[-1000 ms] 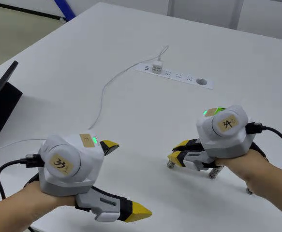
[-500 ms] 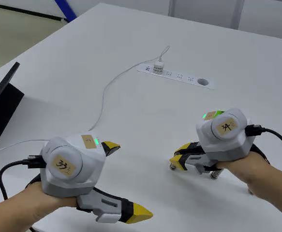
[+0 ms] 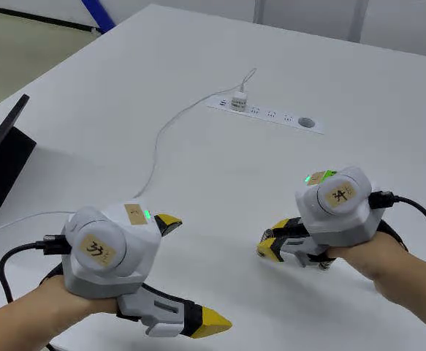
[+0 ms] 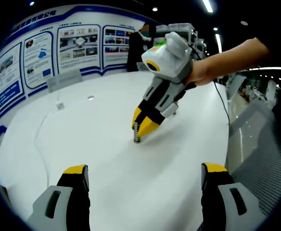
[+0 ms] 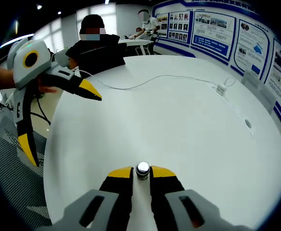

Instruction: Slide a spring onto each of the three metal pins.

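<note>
The right tongs point(image 5: 141, 172) are clenched, their yellow tips pinching a metal pin point(image 5: 142, 168) whose round shiny head shows between them. The left gripper view shows the pin standing upright on the white surface point(image 3: 220, 168) below those tips, with a spring point(image 4: 136, 132) coiled around its shaft. I cannot tell whether the spring's coils reach the surface. The pin stands in the near-right part of the surface, well in from the far edge.

The left tongs point(image 4: 144, 168) are released and spread wide, holding nothing and touching nothing. They sit toward the near-left corner and point across at the right tongs, with bare surface between the two.

A power strip point(image 3: 267, 115) lies flat toward the far edge, with a white charger point(image 3: 238, 101) plugged in. A thin white cable point(image 3: 158, 139) trails from the charger toward the near-left. A dark screen point(image 3: 1, 157) stands tilted at the left edge. The middle of the surface between the strip and both tongs lies open.
</note>
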`<act>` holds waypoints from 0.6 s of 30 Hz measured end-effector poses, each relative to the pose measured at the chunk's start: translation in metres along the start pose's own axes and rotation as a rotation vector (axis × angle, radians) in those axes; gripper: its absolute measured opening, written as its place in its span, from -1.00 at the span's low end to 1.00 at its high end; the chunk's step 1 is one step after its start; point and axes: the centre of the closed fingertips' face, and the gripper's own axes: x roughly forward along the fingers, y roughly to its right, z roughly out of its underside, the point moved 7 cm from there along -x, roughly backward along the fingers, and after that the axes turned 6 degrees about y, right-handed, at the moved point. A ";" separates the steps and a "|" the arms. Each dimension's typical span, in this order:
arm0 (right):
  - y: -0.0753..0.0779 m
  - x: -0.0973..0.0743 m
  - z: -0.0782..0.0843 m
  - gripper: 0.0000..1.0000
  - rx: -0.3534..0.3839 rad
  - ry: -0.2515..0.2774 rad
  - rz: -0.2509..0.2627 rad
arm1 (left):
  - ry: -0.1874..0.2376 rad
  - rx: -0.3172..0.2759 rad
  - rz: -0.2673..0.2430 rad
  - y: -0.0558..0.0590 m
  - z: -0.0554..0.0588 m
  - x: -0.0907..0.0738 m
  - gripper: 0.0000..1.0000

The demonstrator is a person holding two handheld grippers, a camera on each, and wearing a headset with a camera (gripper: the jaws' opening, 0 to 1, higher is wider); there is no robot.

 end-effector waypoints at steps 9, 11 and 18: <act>0.002 -0.003 0.001 -0.67 0.008 0.000 0.016 | -0.003 0.001 0.001 0.001 0.001 -0.001 0.98; 0.002 -0.005 0.002 -0.64 0.009 0.000 0.019 | -0.003 0.002 0.000 0.001 0.001 -0.001 0.98; 0.000 -0.014 0.001 -0.54 0.000 0.011 0.028 | -0.008 0.009 0.004 0.002 0.000 0.000 0.98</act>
